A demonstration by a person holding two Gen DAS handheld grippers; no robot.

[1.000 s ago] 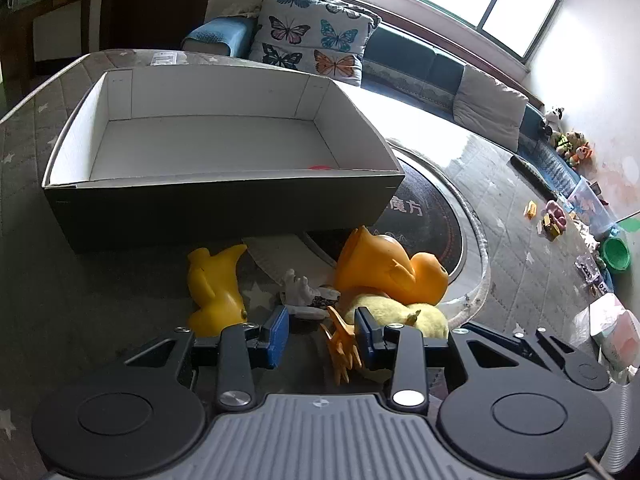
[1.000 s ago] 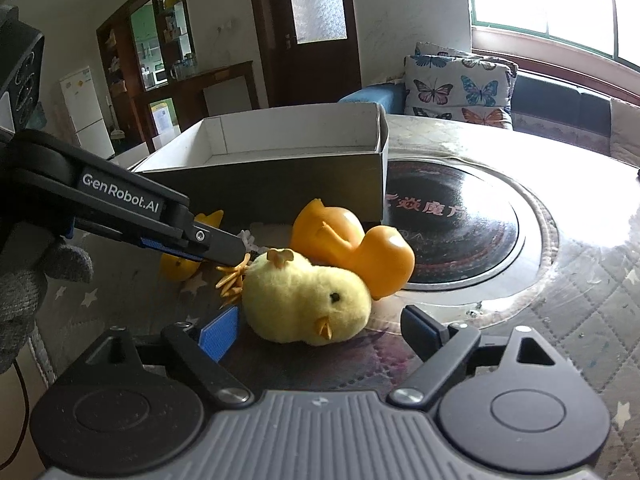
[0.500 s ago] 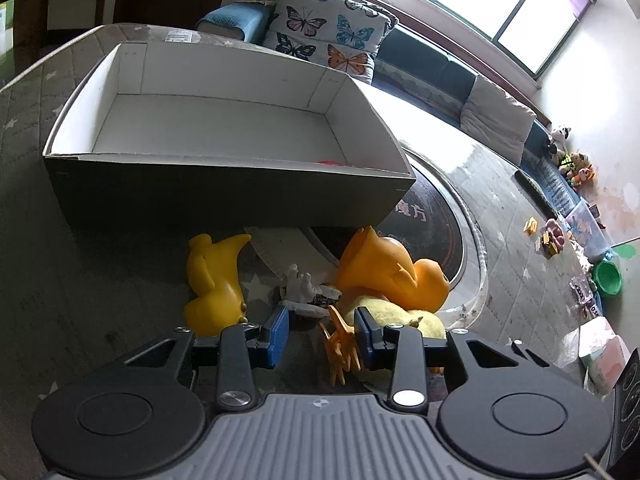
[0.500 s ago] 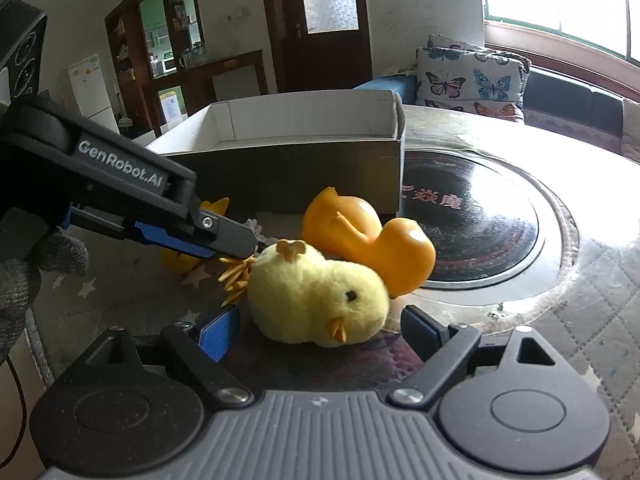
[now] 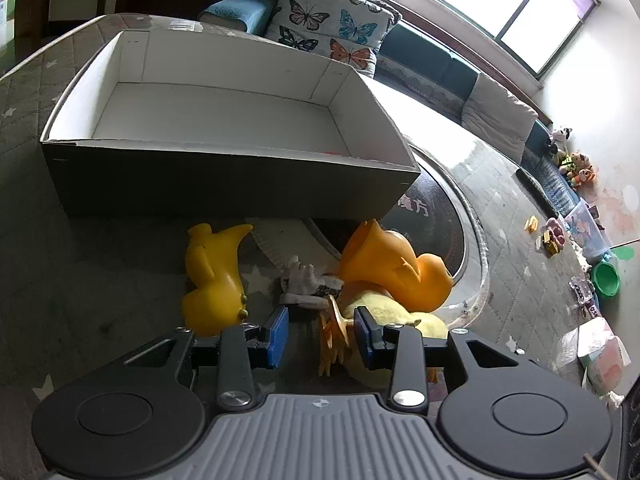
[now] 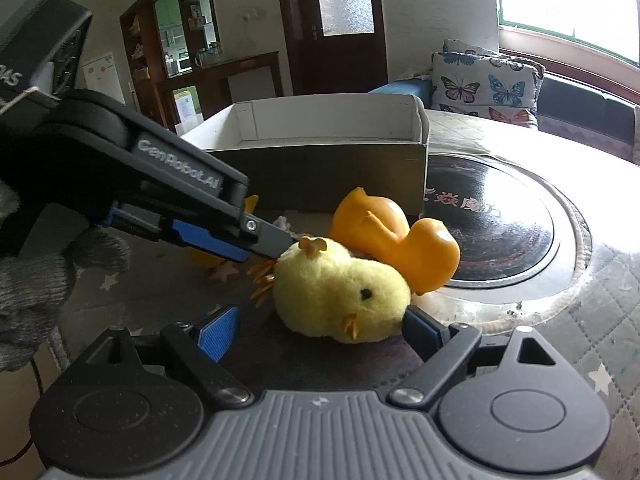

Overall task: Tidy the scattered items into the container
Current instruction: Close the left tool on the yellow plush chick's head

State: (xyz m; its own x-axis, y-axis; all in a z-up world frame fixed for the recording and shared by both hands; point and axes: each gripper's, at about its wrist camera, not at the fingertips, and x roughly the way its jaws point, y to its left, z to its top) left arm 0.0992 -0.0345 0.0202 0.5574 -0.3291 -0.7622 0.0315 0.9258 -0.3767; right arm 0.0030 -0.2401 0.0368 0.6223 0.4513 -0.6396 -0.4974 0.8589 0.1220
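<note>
While the cardboard box point(image 5: 224, 184) sits open on the quilted table point(image 5: 36, 216), its white inside bare and its outer wall dark grey, the toys lie in a cluster just in front of its near wall. Closest to me is a plush chick point(image 6: 340, 296), pale yellow and fuzzy, with a black bead eye, a small orange beak, an orange tuft on top and orange felt feet point(image 5: 334, 332). It lies on its side. Behind it, touching it and nearer the box, an orange rubber duck point(image 6: 396, 240) lies tipped over. A yellow rubber duck point(image 5: 214, 280) lies toward the box's left end, also on its side, well apart from the orange one. Between those two sits a small white toy point(image 5: 306, 286) whose shape I cannot make out.

My left gripper point(image 5: 320, 332) has its blue-padded jaws parted around the chick's felt feet; the right finger is just beside them, but the jaws are not closed on them. My right gripper point(image 6: 316, 328) is spread wide, jaws on either side of the chick's body, the right fingertip touching the plush by its head.
</note>
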